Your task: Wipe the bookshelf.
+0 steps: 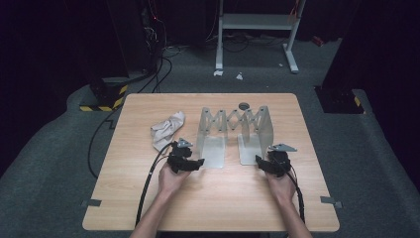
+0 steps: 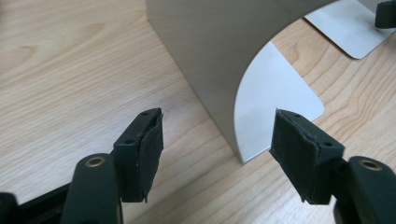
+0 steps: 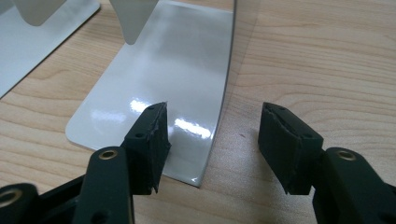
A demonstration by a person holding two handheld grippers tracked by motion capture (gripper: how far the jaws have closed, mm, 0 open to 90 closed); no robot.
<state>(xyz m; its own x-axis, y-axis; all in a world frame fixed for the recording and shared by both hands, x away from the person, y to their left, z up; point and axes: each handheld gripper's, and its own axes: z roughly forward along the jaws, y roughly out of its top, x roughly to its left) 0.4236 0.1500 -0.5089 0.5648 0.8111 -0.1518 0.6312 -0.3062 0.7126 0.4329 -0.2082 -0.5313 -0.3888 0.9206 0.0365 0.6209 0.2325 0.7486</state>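
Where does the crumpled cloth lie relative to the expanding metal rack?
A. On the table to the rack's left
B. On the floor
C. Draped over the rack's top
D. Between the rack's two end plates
A: in the high view the crumpled cloth lies on the table, left of the expanding metal rack and apart from it.

Two bare forearms in from the bottom edge of the high view, angled slightly inward, well apart from each other. Left hand wrapped round the left gripper, jaws pointing right and a little forward — cable trailing back along the forearm. Right hand round the right gripper, jaws pointing left and forward, grey three-cornered plate on top. In the left gripper view, both black padded jaws spread wide, nothing pinched between them. Same in the right gripper view — jaws apart, pads clear.
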